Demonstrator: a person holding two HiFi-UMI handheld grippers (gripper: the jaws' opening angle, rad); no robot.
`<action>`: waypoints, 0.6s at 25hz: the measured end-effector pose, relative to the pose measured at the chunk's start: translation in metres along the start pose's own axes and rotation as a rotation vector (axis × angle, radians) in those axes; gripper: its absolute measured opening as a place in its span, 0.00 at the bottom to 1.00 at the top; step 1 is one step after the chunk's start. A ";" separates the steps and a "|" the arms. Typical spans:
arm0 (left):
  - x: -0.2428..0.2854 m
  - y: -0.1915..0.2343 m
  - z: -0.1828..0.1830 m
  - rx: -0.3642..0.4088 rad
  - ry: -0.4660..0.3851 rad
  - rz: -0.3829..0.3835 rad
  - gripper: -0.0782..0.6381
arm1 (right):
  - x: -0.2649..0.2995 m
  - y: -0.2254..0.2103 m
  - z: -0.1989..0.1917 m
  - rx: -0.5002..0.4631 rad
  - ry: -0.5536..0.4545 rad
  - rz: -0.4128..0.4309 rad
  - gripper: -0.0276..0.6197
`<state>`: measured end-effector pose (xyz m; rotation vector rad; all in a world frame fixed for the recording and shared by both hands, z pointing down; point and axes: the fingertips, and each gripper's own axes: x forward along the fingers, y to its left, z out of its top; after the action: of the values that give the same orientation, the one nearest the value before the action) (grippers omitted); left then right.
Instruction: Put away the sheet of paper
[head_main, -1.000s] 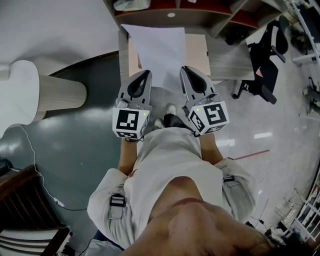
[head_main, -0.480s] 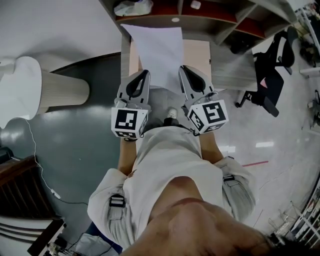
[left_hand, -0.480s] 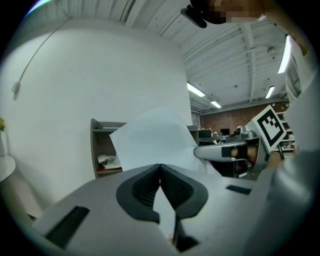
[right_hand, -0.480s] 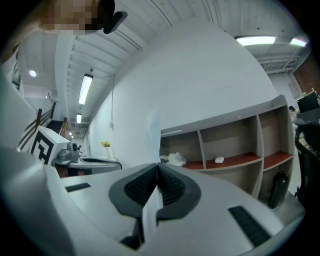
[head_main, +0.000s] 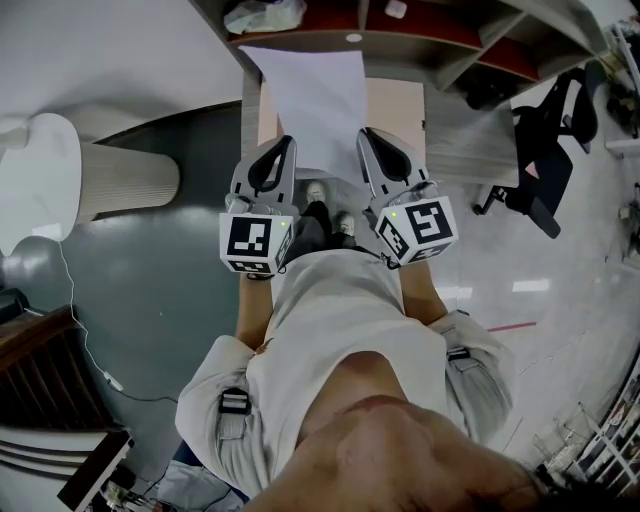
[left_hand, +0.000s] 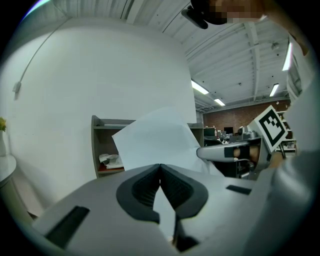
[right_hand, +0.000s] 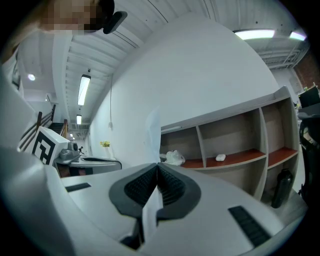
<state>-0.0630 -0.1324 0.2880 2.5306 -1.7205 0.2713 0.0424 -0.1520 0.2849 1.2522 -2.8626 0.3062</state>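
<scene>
Grey floor fills the head view, with a white ribbed column (head_main: 120, 185) at 9 o'clock. Left tongs (head_main: 284, 145) are clenched on the near left edge of the sheet of paper (head_main: 315, 90); right tongs (head_main: 368, 138) pinch its near right edge. The sheet spans between them, reaching toward 12 o'clock over the counter (head_main: 395, 105) below the shelf (head_main: 400, 42). Step in hand, by judgement: carrying. The next move likely calls for a level advance and joint release. The shelf edge lies close ahead; the chair (head_main: 545, 120) at 2 o'clock stands well apart.
</scene>
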 end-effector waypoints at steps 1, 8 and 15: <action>0.003 0.003 -0.001 -0.002 0.000 -0.004 0.13 | 0.004 -0.001 -0.001 -0.001 0.002 -0.001 0.07; 0.032 0.027 0.003 -0.016 -0.018 -0.042 0.13 | 0.035 -0.009 0.007 -0.026 0.008 -0.026 0.07; 0.068 0.053 0.006 -0.021 -0.029 -0.086 0.13 | 0.071 -0.025 0.010 -0.039 0.019 -0.064 0.07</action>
<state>-0.0870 -0.2156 0.2926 2.5974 -1.6106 0.2101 0.0123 -0.2218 0.2851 1.3228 -2.7918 0.2588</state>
